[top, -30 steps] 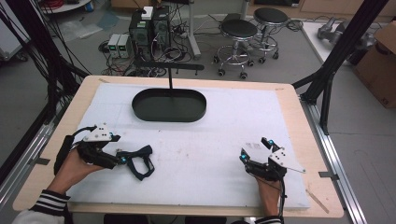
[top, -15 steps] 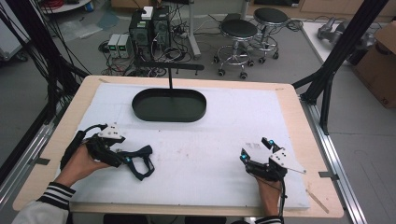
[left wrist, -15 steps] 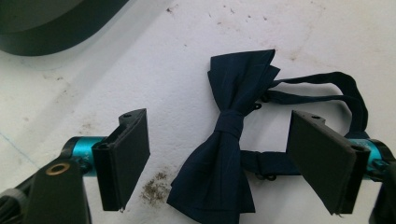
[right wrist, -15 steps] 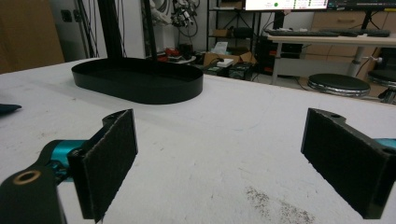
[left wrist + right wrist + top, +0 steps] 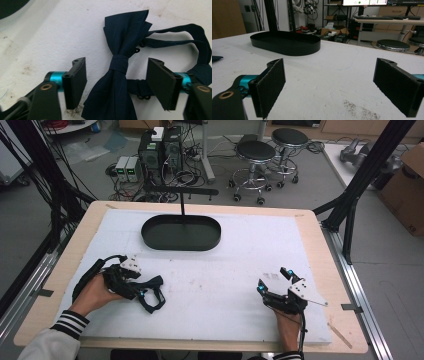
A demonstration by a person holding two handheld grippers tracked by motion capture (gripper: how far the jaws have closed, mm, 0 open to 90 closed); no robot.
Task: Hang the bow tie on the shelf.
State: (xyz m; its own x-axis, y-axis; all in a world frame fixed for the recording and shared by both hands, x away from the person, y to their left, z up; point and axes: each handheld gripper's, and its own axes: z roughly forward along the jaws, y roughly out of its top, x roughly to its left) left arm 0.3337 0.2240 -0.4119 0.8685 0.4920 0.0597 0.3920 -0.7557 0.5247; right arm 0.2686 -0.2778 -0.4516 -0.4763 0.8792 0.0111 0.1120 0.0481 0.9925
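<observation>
Near the table's front left corner lies a navy bow tie, flat on the white cover with its strap looped beside it. The left claw straddles its knot, jaws just closing but not yet pressing. It looks light, limp and a bit slick, so the firm knot seems the best hold. The right claw rests wide open, holding nothing, near the front right corner.
</observation>
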